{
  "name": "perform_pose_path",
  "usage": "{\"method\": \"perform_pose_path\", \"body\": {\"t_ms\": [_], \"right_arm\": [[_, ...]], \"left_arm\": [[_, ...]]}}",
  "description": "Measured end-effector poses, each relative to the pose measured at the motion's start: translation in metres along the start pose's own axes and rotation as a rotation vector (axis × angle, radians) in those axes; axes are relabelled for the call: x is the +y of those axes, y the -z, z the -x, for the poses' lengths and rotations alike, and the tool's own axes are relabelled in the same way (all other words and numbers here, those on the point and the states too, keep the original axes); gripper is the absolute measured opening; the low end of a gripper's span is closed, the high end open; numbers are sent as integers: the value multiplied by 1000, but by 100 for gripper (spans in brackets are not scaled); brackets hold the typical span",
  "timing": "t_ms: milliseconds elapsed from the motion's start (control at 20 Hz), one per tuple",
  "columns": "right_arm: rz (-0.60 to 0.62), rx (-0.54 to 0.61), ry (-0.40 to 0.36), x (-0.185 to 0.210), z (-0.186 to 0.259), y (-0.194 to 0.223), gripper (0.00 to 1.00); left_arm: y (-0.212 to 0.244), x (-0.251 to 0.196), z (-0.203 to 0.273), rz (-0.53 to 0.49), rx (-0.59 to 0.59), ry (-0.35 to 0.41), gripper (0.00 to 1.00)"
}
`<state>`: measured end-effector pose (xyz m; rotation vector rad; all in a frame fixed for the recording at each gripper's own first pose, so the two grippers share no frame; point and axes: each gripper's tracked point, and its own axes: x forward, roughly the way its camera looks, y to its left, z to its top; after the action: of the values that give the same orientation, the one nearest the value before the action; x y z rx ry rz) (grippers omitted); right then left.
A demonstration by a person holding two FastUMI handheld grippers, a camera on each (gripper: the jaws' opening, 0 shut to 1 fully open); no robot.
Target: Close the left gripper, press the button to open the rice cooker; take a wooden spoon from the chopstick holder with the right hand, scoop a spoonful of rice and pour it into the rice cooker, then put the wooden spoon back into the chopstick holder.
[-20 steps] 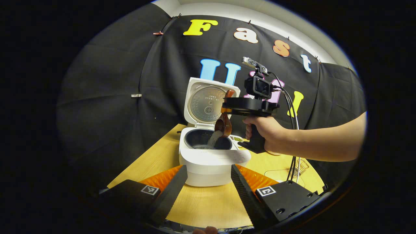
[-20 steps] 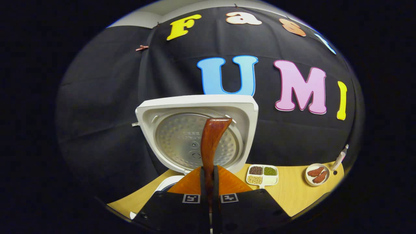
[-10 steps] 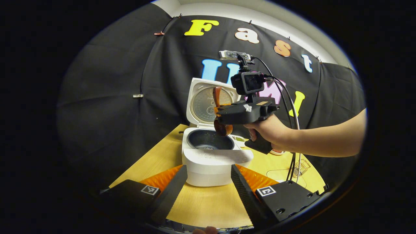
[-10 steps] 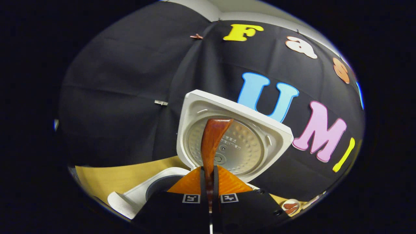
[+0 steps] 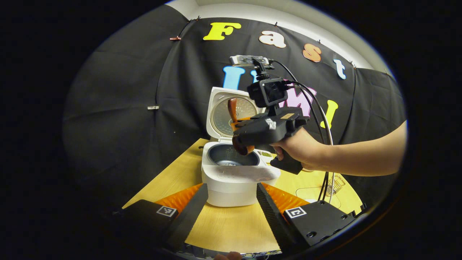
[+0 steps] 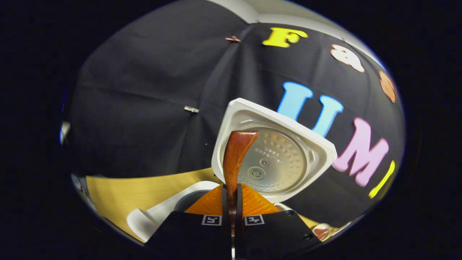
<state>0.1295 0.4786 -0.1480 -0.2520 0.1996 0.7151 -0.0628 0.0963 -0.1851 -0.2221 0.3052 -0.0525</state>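
The white rice cooker [image 5: 234, 180] stands on the table with its lid [image 5: 220, 115] raised; a little rice lies in the dark inner pot [image 5: 231, 159]. A hand [image 5: 299, 148] holds my right gripper [image 5: 241, 124] just above the pot, shut on the brown wooden spoon [image 5: 232, 108], whose bowl hangs down over the pot's right side. In the right gripper view the spoon handle [image 6: 234, 159] rises from between the shut fingers of my right gripper [image 6: 231, 196], in front of the lid [image 6: 285, 162]. My left gripper [image 5: 232, 187] is open, its fingers either side of the cooker's front.
The yellow wooden table [image 5: 169, 180] runs back to the black cloth wall. A wire holder [image 5: 335, 184] stands at the right behind the cables. A small sectioned dish [image 5: 266, 154] sits behind the cooker, and a round dish [image 6: 321, 229] lies at the lower right.
One second ago rice was falling from the tipped spoon into the pot. The right gripper has since risen slightly and swung left with the emptied spoon. The left gripper has stayed put.
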Motion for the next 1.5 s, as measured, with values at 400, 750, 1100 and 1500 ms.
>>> {"method": "perform_pose_path", "body": {"t_ms": [400, 750, 1100, 1500], "right_arm": [[-739, 35, 76, -48, 11, 2, 8], [-945, -61, 92, -94, 67, -10, 8], [-971, -169, 179, -181, 155, -8, 8], [-964, -203, 343, -295, 257, 44, 8]], "left_arm": [[-7, -9, 8, -14, -15, -9, 93], [-16, -27, 11, -14, -24, -9, 93], [-27, -59, 9, -59, -40, 17, 93], [-27, -114, 1, -88, -29, 72, 93]]}}
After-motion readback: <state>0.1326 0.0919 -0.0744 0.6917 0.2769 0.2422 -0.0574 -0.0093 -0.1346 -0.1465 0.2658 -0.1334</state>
